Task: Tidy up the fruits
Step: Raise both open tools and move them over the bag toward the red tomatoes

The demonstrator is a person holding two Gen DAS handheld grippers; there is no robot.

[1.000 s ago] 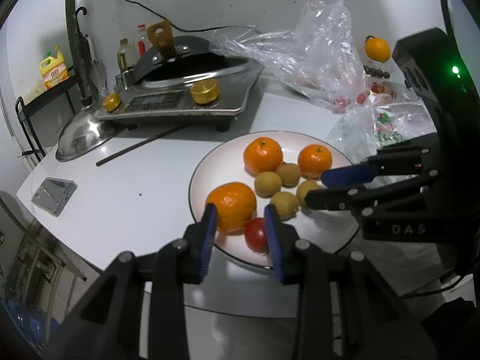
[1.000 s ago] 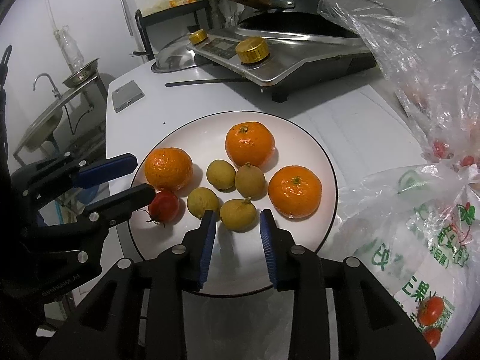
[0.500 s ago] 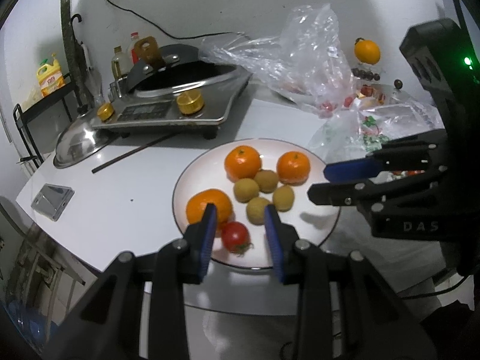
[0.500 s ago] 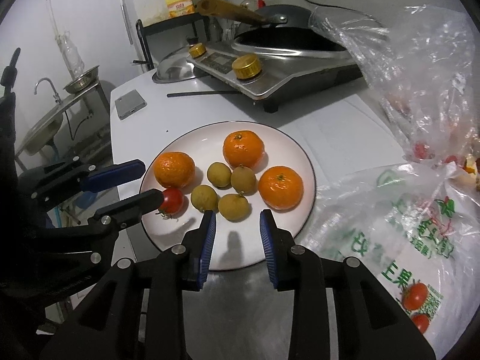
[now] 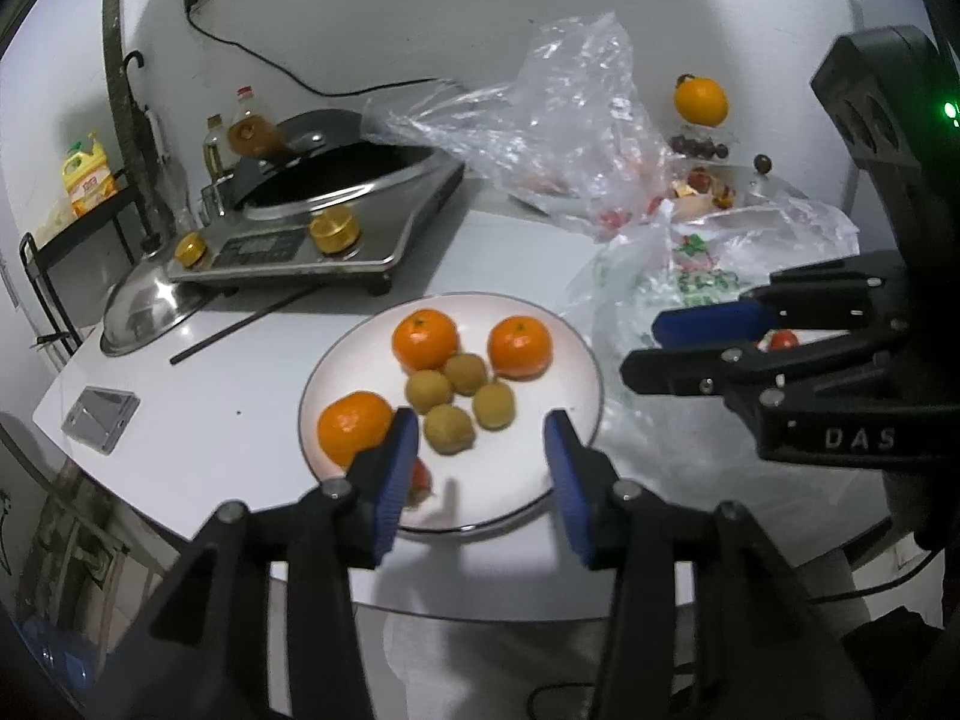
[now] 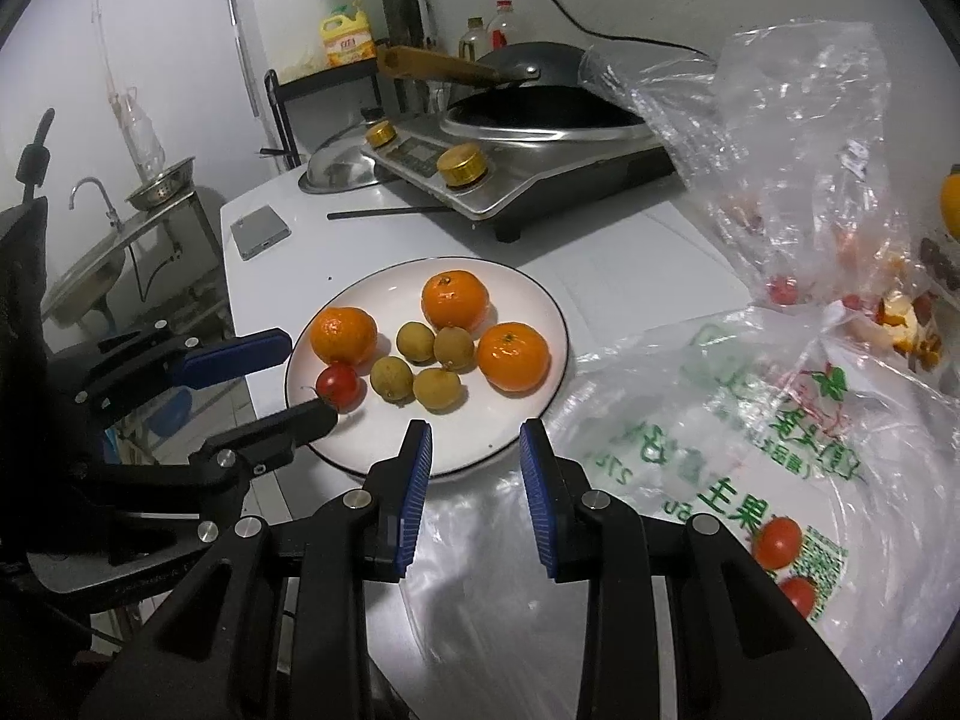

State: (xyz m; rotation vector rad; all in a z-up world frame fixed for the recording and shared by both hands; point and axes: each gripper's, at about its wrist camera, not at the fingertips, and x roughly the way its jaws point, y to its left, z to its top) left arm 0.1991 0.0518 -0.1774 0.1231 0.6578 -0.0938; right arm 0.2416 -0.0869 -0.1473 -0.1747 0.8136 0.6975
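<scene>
- Two tongs are held over the near rim of the white plate (image 6: 558, 324), on which three oranges, four small brown fruits and one cherry tomato (image 6: 339, 385) are already laid.
- The left tongs (image 5: 477, 456) are seen parted with nothing between the pads; the jaws have just been opening, and the tomato lies on the plate just beside the left pad, free of it.
- The right tongs (image 6: 474, 474) are held nearly closed, a narrow gap showing and nothing gripped.
- More cherry tomatoes (image 6: 777, 540) are seen inside the printed plastic bag (image 6: 750, 450), which lies on the tabletop (image 6: 630, 264) to the right of the plate.
- That bag is judged to lie nearer the right tongs, just right of and below the pads, so the next pick is judged to fall to the right hand.
- The tomatoes are round, so no long axis has to be matched.
</scene>
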